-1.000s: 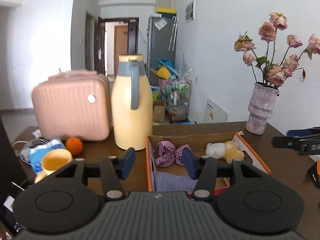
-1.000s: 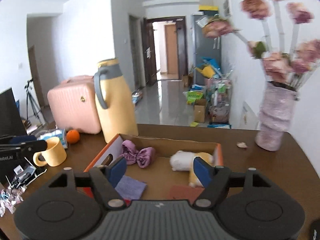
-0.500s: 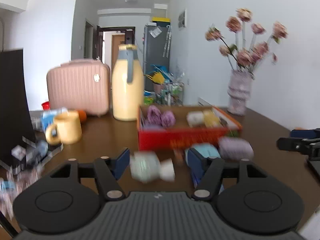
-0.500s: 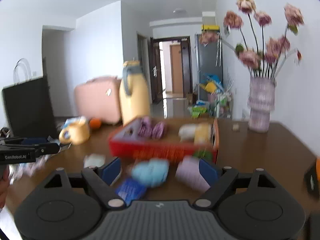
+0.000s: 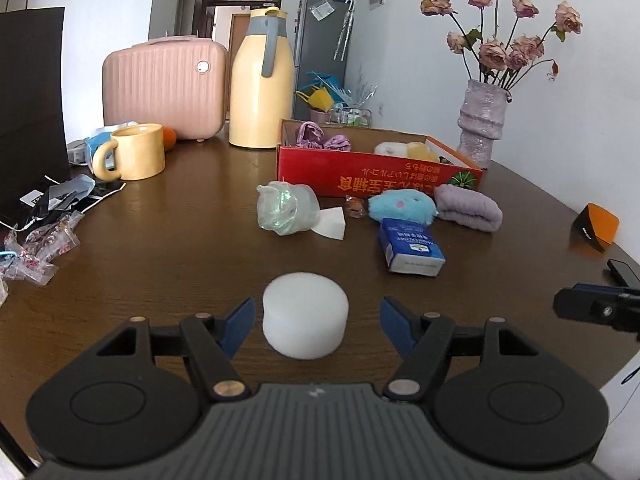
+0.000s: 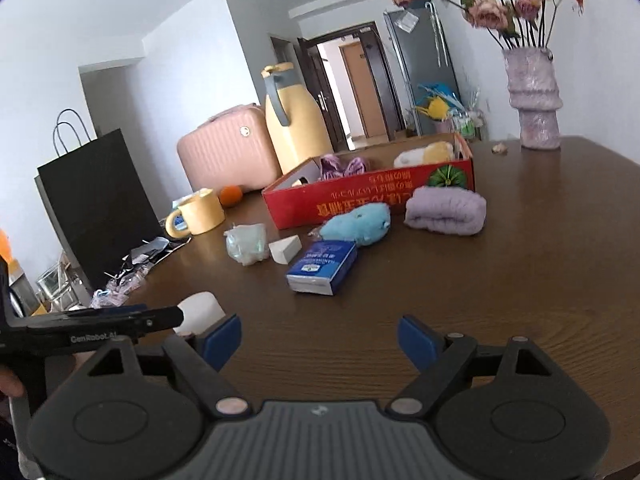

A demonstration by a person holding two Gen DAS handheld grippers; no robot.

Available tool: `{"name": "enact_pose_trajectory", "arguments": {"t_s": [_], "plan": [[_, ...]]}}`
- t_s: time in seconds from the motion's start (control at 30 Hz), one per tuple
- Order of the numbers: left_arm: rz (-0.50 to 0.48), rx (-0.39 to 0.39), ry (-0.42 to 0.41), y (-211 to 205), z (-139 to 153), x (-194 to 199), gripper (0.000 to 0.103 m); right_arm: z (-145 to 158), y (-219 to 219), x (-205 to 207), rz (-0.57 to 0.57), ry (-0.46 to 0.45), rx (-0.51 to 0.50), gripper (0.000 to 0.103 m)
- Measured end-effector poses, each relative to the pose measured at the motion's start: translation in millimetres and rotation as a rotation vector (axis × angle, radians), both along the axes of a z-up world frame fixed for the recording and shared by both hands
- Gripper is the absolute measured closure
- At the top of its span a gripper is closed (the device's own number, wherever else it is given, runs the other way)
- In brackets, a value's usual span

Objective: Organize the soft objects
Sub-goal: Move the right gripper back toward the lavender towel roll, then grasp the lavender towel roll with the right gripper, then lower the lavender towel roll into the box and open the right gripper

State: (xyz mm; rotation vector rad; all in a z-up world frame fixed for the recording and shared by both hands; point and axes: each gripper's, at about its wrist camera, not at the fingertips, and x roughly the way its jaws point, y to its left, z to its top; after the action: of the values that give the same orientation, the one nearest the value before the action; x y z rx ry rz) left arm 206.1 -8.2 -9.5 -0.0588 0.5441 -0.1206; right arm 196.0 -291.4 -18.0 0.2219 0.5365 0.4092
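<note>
1. My left gripper [image 5: 316,322] has just been widening its jaws; the white foam puck [image 5: 305,326] sits on the table [image 5: 160,248] between the blue pads, neither pad touching it.
2. My right gripper [image 6: 320,342] has its jaws spread wide, having just been opening, with only bare wood between them.
3. The red cardboard box [image 5: 376,172] lies ahead, its near wall facing me; a purple scrunchie [image 5: 310,136] and a white-and-yellow plush [image 5: 404,151] are inside.
4. Just in front of that wall sit the blue plush [image 5: 402,208] and the rolled lilac towel [image 5: 468,210], the towel touching the plush.
5. The blue tissue pack [image 5: 412,250] lies just beside the plush, nearer me.
6. The crumpled clear bag [image 5: 286,208] and a white wedge [image 5: 332,224] rest left of it.
7. Open wood stretches between puck and bag; the right view shows a broad bare stretch of table toward its right edge.
</note>
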Motion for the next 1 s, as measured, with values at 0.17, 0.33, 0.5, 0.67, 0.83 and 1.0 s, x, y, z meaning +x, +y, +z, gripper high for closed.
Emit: {"name": "enact_pose_trajectory", "arguments": {"t_s": [0.17,0.33,0.5,0.67,0.83,1.0], "plan": [[-0.038,-0.008,-0.011,-23.4,7.8,21.9,0.032,-6.5,-0.8,18.1,-0.078,0.012,-0.027,0.019],[-0.161,-0.015,-0.067,-73.8,23.2,64.1,0.032,-2.2,-30.2,55.8,-0.168,0.011,-0.027,0.020],[-0.192,-0.032,-0.043,-127.1,32.4,145.0,0.033,4.2,-66.8,119.5,-0.234,0.027,0.019,0.028],[-0.200,-0.051,0.093,-164.7,17.2,232.3,0.056,-6.5,-84.8,193.8,-0.281,0.093,0.088,0.045],[-0.233,-0.107,0.250,-171.3,-5.5,278.8,0.072,-29.8,-87.1,241.7,-0.283,0.180,0.187,0.059],[-0.256,-0.125,0.277,-168.8,-16.8,280.9,0.082,-45.4,-85.8,248.0,-0.292,0.185,0.218,0.070]]}}
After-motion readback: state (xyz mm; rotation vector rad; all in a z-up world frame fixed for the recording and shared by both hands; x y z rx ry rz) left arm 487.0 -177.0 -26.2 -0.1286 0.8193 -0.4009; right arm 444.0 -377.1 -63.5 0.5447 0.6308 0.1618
